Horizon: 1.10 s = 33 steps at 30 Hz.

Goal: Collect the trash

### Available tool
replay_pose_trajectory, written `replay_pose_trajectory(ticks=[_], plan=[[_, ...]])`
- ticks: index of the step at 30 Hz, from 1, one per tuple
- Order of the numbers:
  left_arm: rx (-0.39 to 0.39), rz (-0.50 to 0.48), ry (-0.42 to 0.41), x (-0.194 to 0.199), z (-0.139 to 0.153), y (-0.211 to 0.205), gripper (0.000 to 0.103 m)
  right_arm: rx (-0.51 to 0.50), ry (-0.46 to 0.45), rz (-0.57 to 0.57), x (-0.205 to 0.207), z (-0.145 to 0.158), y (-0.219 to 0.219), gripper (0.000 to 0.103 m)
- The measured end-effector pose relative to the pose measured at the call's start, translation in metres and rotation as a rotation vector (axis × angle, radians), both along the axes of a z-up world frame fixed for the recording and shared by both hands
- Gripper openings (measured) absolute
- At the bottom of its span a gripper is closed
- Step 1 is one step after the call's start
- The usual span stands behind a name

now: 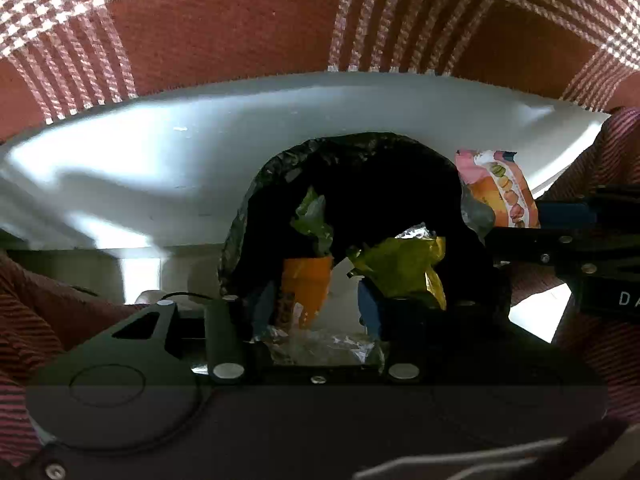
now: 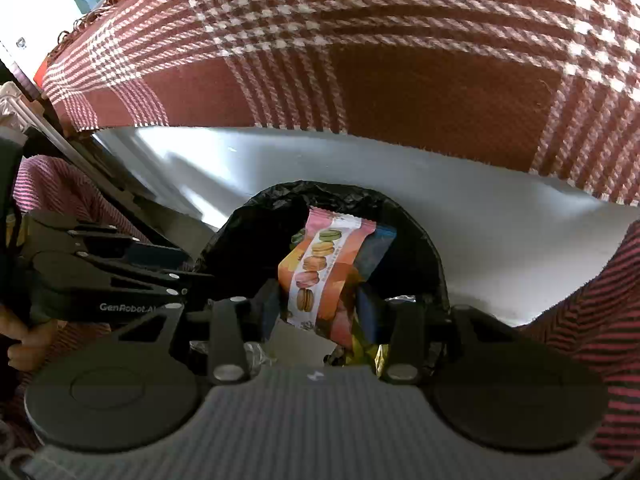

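A black trash bag (image 1: 360, 152) (image 2: 340, 196) hangs open under both grippers. Inside it lie an orange and green wrapper (image 1: 306, 280) and a yellow wrapper (image 1: 404, 268). My left gripper (image 1: 316, 308) is open over the bag's mouth; the orange wrapper sits beside its left pad, not clamped. From the side, the left gripper (image 2: 196, 276) reaches the bag's left rim. My right gripper (image 2: 318, 308) is shut on a pink and orange macaron wrapper (image 2: 324, 268) (image 1: 500, 188), held above the bag's opening. Crumpled foil (image 1: 320, 344) lies low in the bag.
A red and white plaid cloth (image 1: 224, 24) (image 2: 400, 40) fills the top of both views, with a white panel (image 1: 160, 160) (image 2: 520, 240) below it. Striped red sleeves (image 1: 616, 148) (image 2: 600, 340) flank the bag. A hand (image 2: 20, 344) holds the left gripper.
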<state>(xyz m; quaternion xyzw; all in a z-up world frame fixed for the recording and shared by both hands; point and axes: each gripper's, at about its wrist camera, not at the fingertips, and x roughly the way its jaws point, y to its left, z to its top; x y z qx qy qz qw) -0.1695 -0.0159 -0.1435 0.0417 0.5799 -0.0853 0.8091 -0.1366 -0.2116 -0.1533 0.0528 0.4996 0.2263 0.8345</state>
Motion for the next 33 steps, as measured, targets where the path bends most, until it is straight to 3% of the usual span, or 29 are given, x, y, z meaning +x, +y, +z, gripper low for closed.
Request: replay_pose_trajectory(ticks=[3,7,22,33], plan=[[0.003,0.002,-0.001,-0.0002,0.001,-0.0001,0.05,-0.001,-0.002,-0.003,0.0003,-0.0002,-0.0003,0.062],[0.006,-0.001,-0.005,-0.0006,0.002,0.0001,0.051,-0.001,-0.001,-0.004,0.0003,0.0001,0.0,0.068],[0.012,0.039,-0.033,-0.0019,0.0036,0.0016,0.068,-0.007,-0.013,-0.014,-0.0012,0.0006,0.001,0.083],[0.021,0.085,-0.038,-0.0027,-0.0014,0.0019,0.072,-0.032,-0.018,-0.009,-0.0024,-0.0009,0.0037,0.088]])
